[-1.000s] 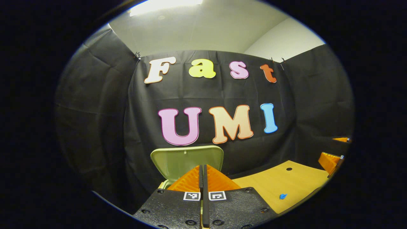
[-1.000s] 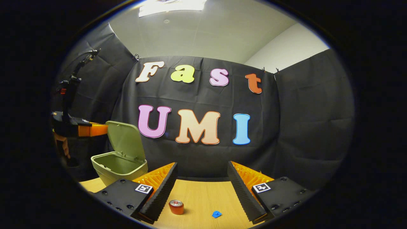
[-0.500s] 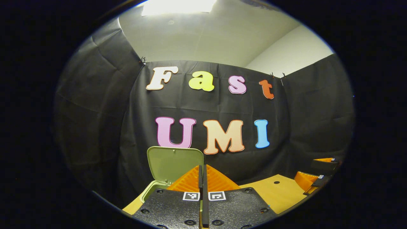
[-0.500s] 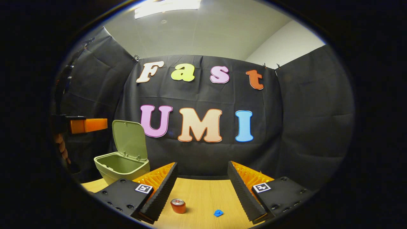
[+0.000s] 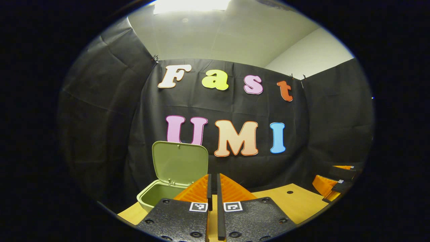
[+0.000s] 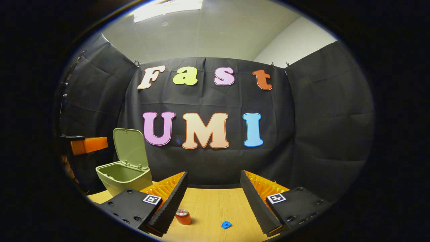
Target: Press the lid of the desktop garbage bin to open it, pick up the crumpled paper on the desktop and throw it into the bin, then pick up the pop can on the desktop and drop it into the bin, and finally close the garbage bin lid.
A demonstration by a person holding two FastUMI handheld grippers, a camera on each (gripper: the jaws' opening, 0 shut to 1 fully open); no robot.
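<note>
The green bin point(image 6: 124, 174) stands on the wooden table's far left with its lid point(image 6: 130, 148) raised upright. A red pop can point(image 6: 183, 216) stands on the table just below my right gripper point(image 6: 213, 174), which is open and holds nothing. The small blue crumpled paper point(image 6: 226, 224) lies right of the can. In the left gripper view the bin point(image 5: 158, 195) sits ahead and slightly left, lid point(image 5: 179, 163) up. My left gripper point(image 5: 212, 181) is shut on nothing, above and short of the bin. It also shows as an arm point(image 6: 89, 145) left of the lid.
The wooden table point(image 5: 285, 201) has a small dark hole point(image 5: 289, 192) near its back. The right gripper point(image 5: 332, 183) appears at the far right of the left gripper view. Black cloth walls close the booth behind and at both sides.
My left gripper has drawn back from the bin, so more of the open bin and table shows. The right gripper view has shifted slightly; can and paper stay put.
</note>
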